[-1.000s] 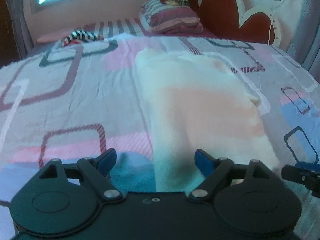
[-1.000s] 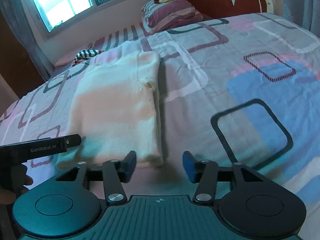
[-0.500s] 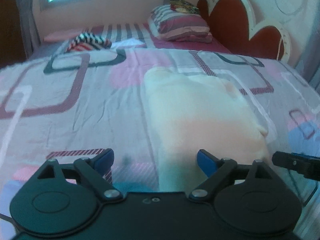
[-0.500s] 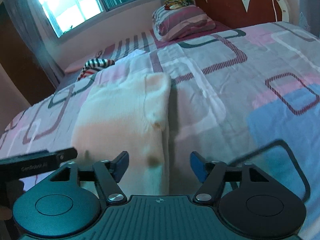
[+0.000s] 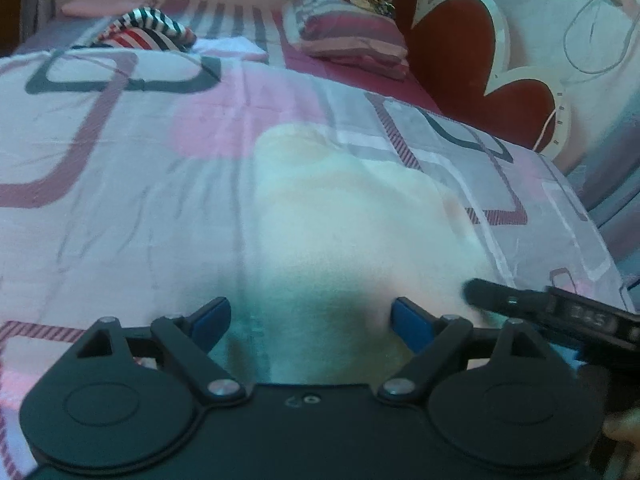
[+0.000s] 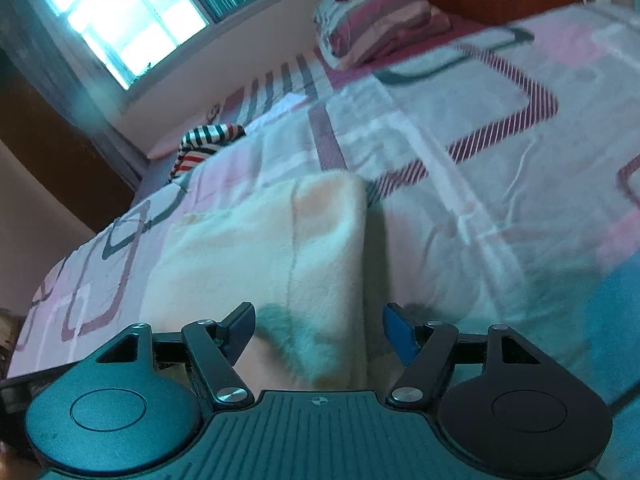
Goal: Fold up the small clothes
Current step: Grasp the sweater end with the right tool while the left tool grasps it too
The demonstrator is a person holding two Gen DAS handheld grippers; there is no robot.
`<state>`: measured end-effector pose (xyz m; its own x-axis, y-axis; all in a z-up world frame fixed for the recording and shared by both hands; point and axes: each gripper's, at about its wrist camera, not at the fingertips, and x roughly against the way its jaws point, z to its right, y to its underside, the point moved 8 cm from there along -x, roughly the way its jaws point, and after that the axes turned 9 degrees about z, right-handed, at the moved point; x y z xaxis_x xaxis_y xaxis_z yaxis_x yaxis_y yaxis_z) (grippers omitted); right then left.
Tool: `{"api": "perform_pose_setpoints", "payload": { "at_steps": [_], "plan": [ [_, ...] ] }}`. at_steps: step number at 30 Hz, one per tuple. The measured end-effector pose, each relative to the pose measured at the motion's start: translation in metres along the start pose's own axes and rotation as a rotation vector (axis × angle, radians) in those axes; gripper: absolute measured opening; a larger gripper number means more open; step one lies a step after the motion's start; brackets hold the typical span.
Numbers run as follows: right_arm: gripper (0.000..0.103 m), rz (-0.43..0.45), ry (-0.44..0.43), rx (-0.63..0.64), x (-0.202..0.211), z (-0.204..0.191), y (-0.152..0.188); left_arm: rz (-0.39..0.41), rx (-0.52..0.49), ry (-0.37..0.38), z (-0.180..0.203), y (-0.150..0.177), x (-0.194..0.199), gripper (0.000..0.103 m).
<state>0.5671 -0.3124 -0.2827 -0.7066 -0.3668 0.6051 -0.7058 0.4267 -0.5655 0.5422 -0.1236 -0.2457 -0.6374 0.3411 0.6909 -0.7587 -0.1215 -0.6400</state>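
Note:
A cream-white folded garment (image 5: 344, 216) lies flat on the patterned bedspread (image 5: 120, 184); it also shows in the right wrist view (image 6: 264, 252). My left gripper (image 5: 310, 320) is open, low over the garment's near left edge, with cloth between its blue fingertips. My right gripper (image 6: 320, 326) is open, low over the garment's near right edge, its jaws straddling that edge. The right gripper's black finger (image 5: 520, 300) shows at the right of the left wrist view.
A striped red, white and black cloth (image 5: 148, 32) lies at the far side of the bed. A striped pillow (image 5: 352, 40) leans by the red headboard (image 5: 460, 48). A bright window (image 6: 132, 20) is at the far left.
Both grippers have moved forward and down to the near end of the garment, which now fills more of each view. Both stay open.

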Motion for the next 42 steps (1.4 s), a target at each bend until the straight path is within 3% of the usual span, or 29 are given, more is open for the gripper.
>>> {"api": "perform_pose_setpoints", "payload": {
  "at_steps": [4, 6, 18, 20, 26, 30, 34, 42],
  "plan": [
    [0.070, -0.019, -0.058, -0.053, -0.012, 0.004, 0.006, -0.023, 0.027, 0.044, 0.004, 0.003, -0.008, 0.071],
    [0.068, -0.020, -0.063, -0.037, -0.013, 0.001, 0.006, -0.023, 0.024, 0.041, 0.007, 0.003, -0.008, 0.070],
    [0.033, -0.018, -0.053, -0.025, -0.008, -0.009, 0.009, -0.005, 0.000, 0.054, 0.015, 0.000, -0.002, 0.047],
    [0.031, -0.005, -0.050, -0.013, -0.004, -0.015, 0.008, 0.006, -0.010, 0.051, 0.017, -0.002, 0.001, 0.039],
    [0.030, 0.027, -0.084, -0.004, 0.012, -0.038, 0.004, 0.034, -0.042, 0.067, 0.023, -0.008, 0.020, 0.033],
    [0.030, 0.040, -0.124, 0.010, 0.018, -0.070, 0.004, 0.072, -0.048, 0.067, 0.014, -0.015, 0.048, 0.033],
    [0.030, 0.043, -0.182, 0.025, 0.024, -0.119, 0.013, 0.106, -0.046, 0.037, -0.018, -0.029, 0.084, 0.033],
    [0.030, 0.004, -0.311, 0.063, 0.005, -0.262, 0.069, 0.167, -0.035, -0.064, -0.144, -0.046, 0.173, 0.033]
  ]
}}
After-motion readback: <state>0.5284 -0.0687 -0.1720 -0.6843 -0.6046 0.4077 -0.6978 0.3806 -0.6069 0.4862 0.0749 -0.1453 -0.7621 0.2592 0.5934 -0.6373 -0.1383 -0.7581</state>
